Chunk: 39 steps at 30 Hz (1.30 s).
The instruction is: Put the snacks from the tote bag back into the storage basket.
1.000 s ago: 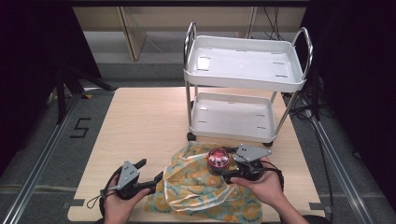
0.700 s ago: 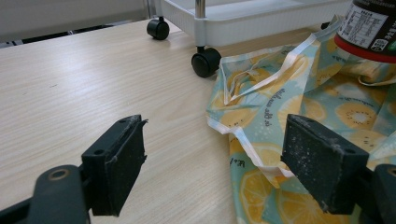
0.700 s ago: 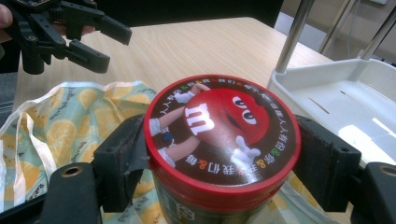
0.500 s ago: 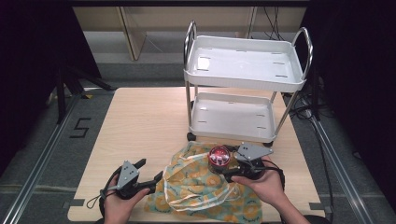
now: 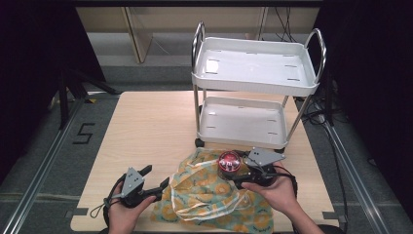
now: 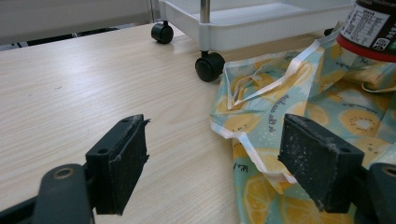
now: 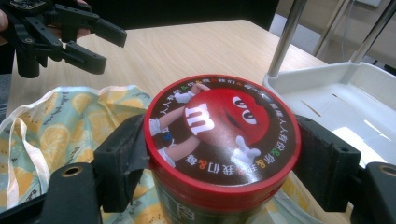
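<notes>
A dark jar with a red printed lid [image 7: 223,135] stands upright between the jaws of my right gripper [image 5: 233,171], which is shut on it just above the cloth bag. The jar [image 5: 229,162] shows in the high view over the bag's upper right part. The bag [image 5: 214,199] is pale green with yellow fruit slices and white straps, lying crumpled on the table's near side. My left gripper [image 5: 157,178] is open at the bag's left edge, one jaw over bare wood and one over the fabric [image 6: 299,121]. The jar's label [image 6: 366,23] appears at the top right there.
A white two-shelf cart [image 5: 253,68] on black castors [image 6: 208,66] stands on the wooden table [image 5: 146,126] just behind the bag. Bare wood lies to the left of the cart and the bag. Dark floor surrounds the table.
My right gripper with the jar has shifted slightly forward and left over the bag. The left gripper has barely moved.
</notes>
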### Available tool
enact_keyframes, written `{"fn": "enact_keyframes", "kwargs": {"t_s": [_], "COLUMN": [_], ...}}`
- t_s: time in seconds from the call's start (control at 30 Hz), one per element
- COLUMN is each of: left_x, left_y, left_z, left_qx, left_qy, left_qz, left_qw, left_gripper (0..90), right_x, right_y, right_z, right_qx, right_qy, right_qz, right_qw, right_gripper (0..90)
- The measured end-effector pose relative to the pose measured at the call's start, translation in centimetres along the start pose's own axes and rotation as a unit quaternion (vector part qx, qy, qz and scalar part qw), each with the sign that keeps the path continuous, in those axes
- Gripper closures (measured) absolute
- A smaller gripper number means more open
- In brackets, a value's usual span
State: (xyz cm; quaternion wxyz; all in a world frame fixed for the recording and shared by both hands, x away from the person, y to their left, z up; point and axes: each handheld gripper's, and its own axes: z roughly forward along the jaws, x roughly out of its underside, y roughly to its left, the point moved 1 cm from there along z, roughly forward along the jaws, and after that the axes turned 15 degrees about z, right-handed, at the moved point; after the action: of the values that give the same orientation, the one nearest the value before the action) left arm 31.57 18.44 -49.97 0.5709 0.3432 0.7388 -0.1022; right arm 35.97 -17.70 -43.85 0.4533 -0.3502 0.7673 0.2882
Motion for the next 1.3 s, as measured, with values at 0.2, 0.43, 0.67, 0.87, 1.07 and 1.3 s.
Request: {"fn": "enact_keyframes", "kwargs": {"t_s": [0.2,0.43,0.67,0.87,1.07,1.3], "left_x": [-0.01,0.04,0.01,0.03,0.02,-0.01], "left_y": [0.08,0.12,0.0,0.02,0.03,-0.06], "left_z": [-0.03,0.03,-0.06,-0.05,-0.1,-0.14], "left_qx": [0.0,0.001,-0.001,-0.003,-0.003,-0.004], "left_qy": [-0.002,-0.011,-0.006,-0.004,-0.005,-0.005], "left_qz": [0.007,0.002,-0.002,-0.001,-0.002,-0.005], "left_qw": [1.0,0.9999,1.0,1.0,1.0,1.0], "left_gripper": [22.5,22.5,22.5,22.5,22.5,22.5], "right_x": [-0.01,-0.02,-0.31,-0.46,-0.48,-0.59], "right_y": [-0.02,-0.15,-0.16,-0.3,-0.34,-0.41], "right_z": [-0.06,-0.03,-0.18,-0.46,-0.56,-0.57], "right_qx": [-0.003,-0.001,0.001,0.003,0.001,-0.001], "right_qy": [0.002,0.006,-0.001,0.0,0.002,0.002], "right_qz": [0.01,0.007,0.002,0.006,0.006,0.003], "right_qw": [0.9999,1.0,1.0,1.0,1.0,1.0], "right_gripper": [26.0,26.0,26.0,26.0,26.0,26.0]}}
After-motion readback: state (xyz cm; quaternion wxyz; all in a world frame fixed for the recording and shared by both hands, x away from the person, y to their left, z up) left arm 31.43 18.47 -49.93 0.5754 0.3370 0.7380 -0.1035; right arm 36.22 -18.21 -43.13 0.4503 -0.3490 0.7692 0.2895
